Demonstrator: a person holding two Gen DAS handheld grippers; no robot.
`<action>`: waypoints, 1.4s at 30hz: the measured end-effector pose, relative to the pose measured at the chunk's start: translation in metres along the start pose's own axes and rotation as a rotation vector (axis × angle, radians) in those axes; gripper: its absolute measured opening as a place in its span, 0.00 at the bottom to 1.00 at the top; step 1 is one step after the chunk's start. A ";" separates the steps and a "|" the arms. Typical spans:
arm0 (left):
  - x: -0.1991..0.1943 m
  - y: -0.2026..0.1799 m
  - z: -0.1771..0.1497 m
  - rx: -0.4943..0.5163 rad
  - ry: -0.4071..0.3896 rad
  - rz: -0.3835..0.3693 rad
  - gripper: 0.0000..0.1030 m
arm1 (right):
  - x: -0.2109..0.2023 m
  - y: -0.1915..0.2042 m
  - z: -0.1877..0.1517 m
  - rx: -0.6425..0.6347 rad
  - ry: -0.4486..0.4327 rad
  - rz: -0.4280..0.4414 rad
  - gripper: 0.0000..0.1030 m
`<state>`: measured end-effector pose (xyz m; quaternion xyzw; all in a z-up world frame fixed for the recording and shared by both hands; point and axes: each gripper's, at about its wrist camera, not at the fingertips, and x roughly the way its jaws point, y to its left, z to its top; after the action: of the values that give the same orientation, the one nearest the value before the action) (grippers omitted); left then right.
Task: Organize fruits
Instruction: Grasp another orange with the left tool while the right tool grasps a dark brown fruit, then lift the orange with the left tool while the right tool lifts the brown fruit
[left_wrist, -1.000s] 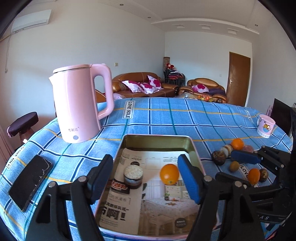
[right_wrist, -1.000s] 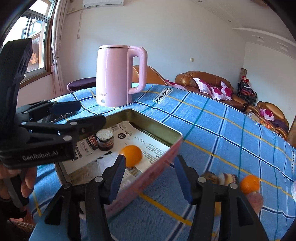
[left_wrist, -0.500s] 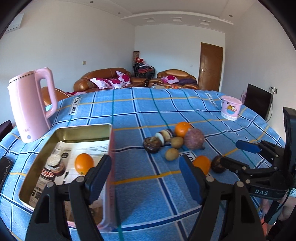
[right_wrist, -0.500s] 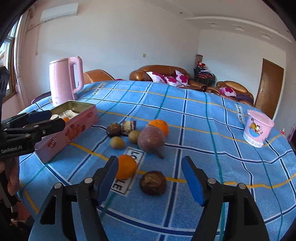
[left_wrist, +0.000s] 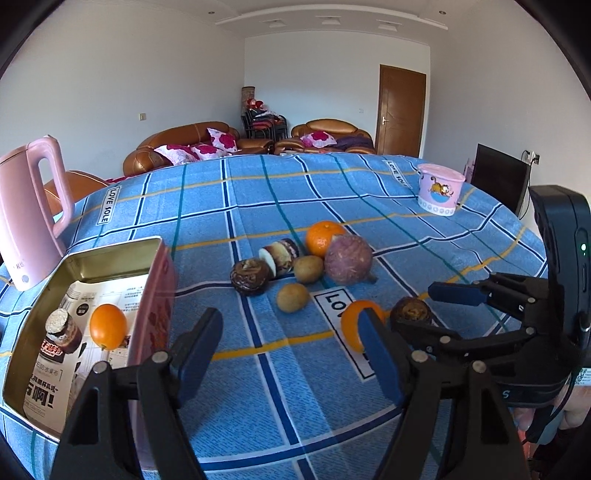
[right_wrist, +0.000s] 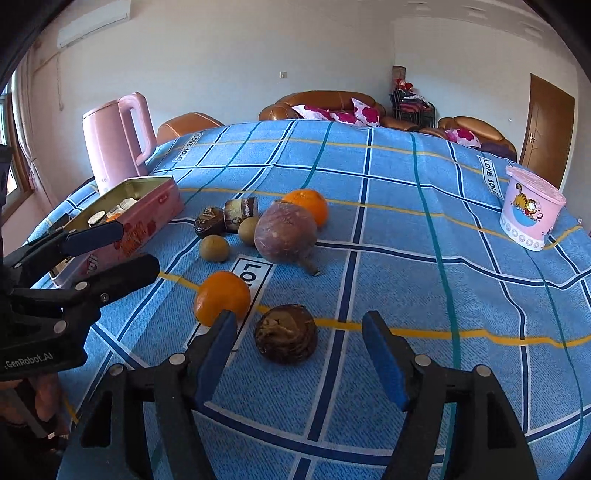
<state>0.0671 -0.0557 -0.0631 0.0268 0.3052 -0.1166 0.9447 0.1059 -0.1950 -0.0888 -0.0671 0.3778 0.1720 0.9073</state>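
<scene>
A pink tin (left_wrist: 155, 295) (right_wrist: 147, 218) at the left holds an orange (left_wrist: 108, 326) and a small jar (left_wrist: 61, 330). Loose fruit lies on the blue cloth: an orange (right_wrist: 222, 297) (left_wrist: 351, 328), a dark brown fruit (right_wrist: 286, 334) (left_wrist: 410, 313), a big purple fruit (right_wrist: 285, 233) (left_wrist: 348, 259), two kiwis (right_wrist: 214, 248) (right_wrist: 248, 229), a far orange (right_wrist: 308, 205) and dark pieces (right_wrist: 210, 220). My right gripper (right_wrist: 299, 354) is open, its jaws astride the dark brown fruit just ahead. My left gripper (left_wrist: 290, 352) is open and empty, between tin and fruit.
A pink kettle (right_wrist: 116, 142) (left_wrist: 31, 206) stands behind the tin. A pink cartoon cup (right_wrist: 530, 206) (left_wrist: 439, 194) sits at the far right. The blue checked tablecloth (right_wrist: 388, 184) covers the round table; sofas and a door lie beyond.
Both grippers swung right from over the tin toward the loose fruit. The right gripper has closed in on the dark brown fruit. Both stayed open.
</scene>
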 end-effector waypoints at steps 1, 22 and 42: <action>0.001 -0.001 0.000 0.003 0.004 0.000 0.76 | 0.003 0.002 0.001 -0.010 0.014 0.003 0.56; 0.035 -0.036 0.006 0.066 0.135 -0.152 0.60 | -0.007 -0.032 -0.001 0.188 -0.057 -0.016 0.38; 0.033 -0.018 0.006 -0.046 0.106 -0.203 0.33 | -0.014 -0.022 -0.004 0.118 -0.110 0.026 0.38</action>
<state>0.0915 -0.0810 -0.0772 -0.0198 0.3583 -0.2031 0.9110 0.1018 -0.2200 -0.0819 0.0007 0.3379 0.1646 0.9267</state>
